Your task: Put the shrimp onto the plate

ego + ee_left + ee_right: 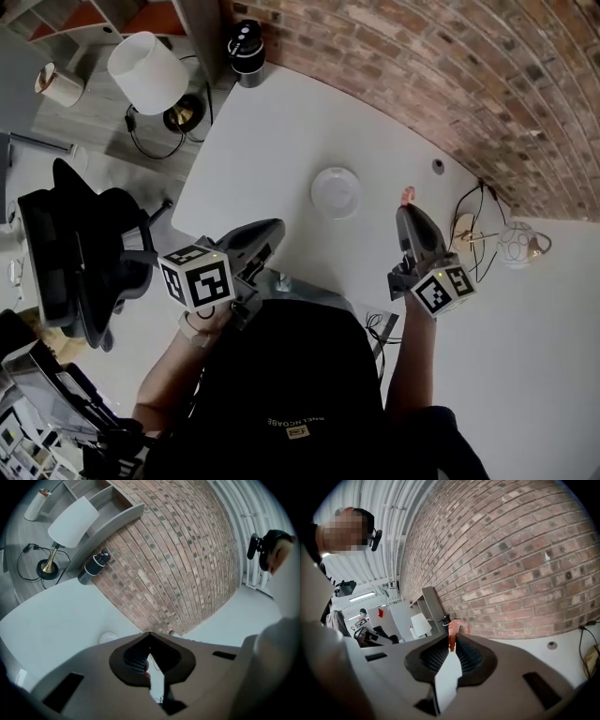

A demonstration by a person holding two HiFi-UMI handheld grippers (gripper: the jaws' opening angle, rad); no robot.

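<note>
Shrimp: the shrimp [407,195] is small, pink and curled, with an orange-red tail end. It hangs in the air at the tip of the right tool [406,208], just right of the plate [336,192].
Handling: probably light, soft and a little slick. Too hard a squeeze may crush it, and a loose one may let it slide out.
Where to hold: across the narrow tail end, where the ribbed pads can bite, seems best.
Right tool: its jaws are pinching the shrimp by the tail end, and the pink body sticks out past the tips.
Right tool pose: it reaches over the table [281,141] and points away from the person toward the brick wall [450,84].
Left tool: the left tool [274,229] has its jaws pressed together on nothing. It is held close to the person, near and left of the plate.
Plate: white, round and bare, in the middle of the table.
</note>
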